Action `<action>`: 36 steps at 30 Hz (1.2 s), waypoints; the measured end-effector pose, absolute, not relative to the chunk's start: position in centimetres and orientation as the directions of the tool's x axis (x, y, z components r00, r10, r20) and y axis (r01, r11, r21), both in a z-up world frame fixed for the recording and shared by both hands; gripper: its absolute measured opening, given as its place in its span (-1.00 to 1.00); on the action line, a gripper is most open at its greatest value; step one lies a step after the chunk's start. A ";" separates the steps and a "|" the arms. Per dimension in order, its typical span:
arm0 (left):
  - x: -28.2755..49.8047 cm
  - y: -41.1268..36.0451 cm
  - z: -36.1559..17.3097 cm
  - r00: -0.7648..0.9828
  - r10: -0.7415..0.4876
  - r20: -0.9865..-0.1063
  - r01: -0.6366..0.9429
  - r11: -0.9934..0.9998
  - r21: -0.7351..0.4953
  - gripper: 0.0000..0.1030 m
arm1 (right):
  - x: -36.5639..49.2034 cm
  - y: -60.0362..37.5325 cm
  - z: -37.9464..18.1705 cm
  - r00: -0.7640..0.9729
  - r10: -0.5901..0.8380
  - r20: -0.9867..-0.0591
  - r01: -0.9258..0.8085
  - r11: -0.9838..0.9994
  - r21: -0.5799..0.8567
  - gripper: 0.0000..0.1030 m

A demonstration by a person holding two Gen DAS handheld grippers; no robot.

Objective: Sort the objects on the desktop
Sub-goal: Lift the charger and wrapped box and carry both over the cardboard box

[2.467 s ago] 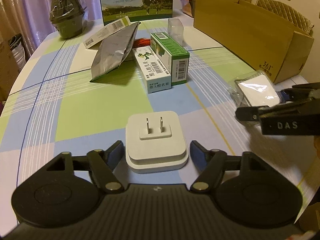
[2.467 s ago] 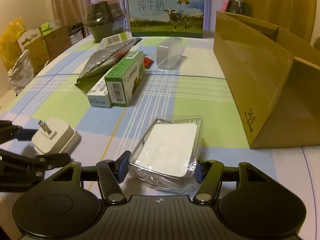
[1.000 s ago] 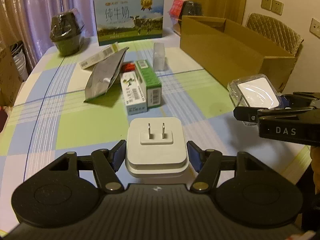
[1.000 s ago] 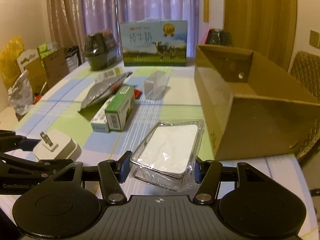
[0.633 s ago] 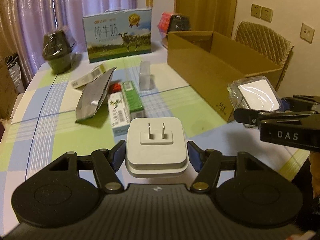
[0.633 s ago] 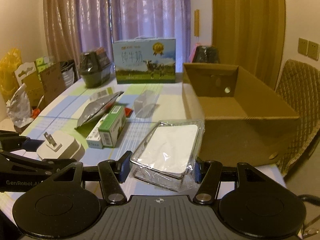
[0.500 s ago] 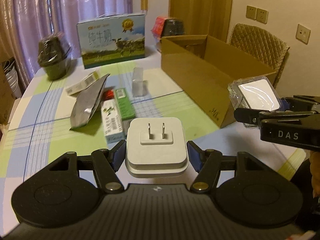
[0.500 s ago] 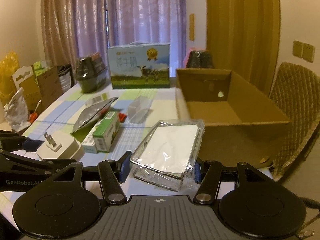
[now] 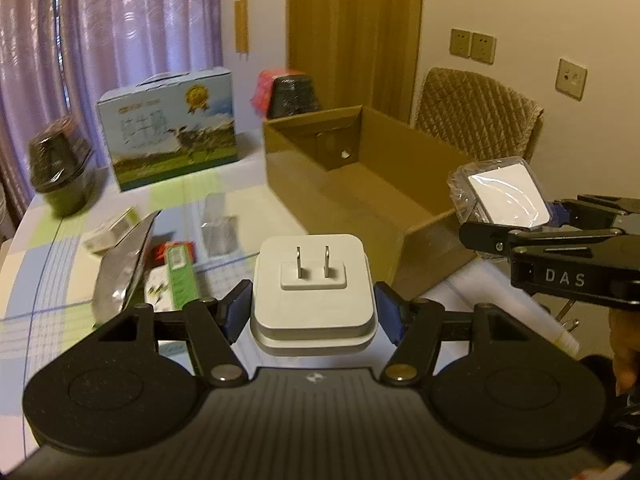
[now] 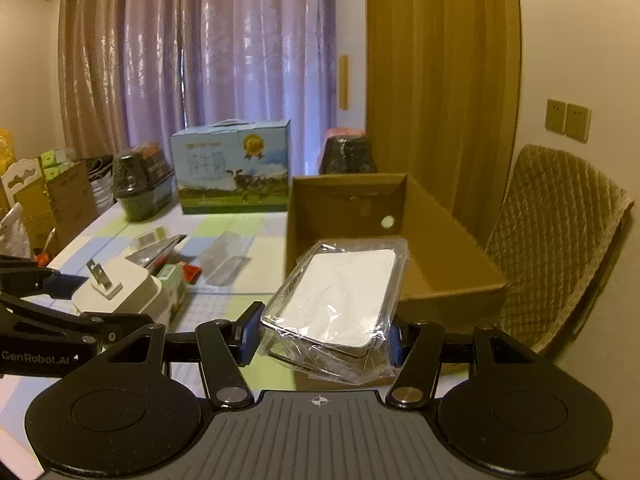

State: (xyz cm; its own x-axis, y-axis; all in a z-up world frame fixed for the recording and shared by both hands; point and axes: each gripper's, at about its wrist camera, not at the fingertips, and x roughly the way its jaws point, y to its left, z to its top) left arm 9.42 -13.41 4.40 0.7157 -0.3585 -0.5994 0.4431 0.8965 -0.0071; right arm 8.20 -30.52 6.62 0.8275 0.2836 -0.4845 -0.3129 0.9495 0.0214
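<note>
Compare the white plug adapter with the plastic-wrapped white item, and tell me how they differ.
The plug adapter is bare, while the wrapped item is sealed in crinkled clear film.
The adapter is thick, roughly square and has two metal prongs; the wrapped item is flat, longer and shows no prongs.
The left gripper holds the adapter; the right gripper holds the wrapped item.
Both are white, with rounded corners, and held above the table near the cardboard box.

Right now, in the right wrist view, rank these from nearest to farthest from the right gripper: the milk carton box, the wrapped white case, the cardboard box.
1. Wrapped white case: clamped in the right gripper.
2. Cardboard box: just ahead, slightly right.
3. Milk carton box: far end of the table, left of centre.
</note>
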 end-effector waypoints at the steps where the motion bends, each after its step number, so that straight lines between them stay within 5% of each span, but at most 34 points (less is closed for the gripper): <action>1: 9.7 -13.8 4.5 0.716 -0.363 -0.597 0.448 0.894 -0.007 0.17 | 8.4 -31.0 6.8 0.830 0.281 -0.482 -0.310 0.950 0.021 0.08; 36: 19.3 -25.7 4.3 0.663 -0.452 -0.597 0.566 0.824 0.005 0.17 | 19.7 -39.2 7.6 0.851 0.229 -0.472 -0.221 0.973 0.074 0.08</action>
State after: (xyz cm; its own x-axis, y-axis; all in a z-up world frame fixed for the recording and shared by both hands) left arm 19.31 -25.67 4.26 0.6630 -0.4517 -0.5970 0.5663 0.8242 0.0052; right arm 19.68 -39.23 7.62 0.8512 0.2292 -0.4721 -0.2206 0.9725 0.0745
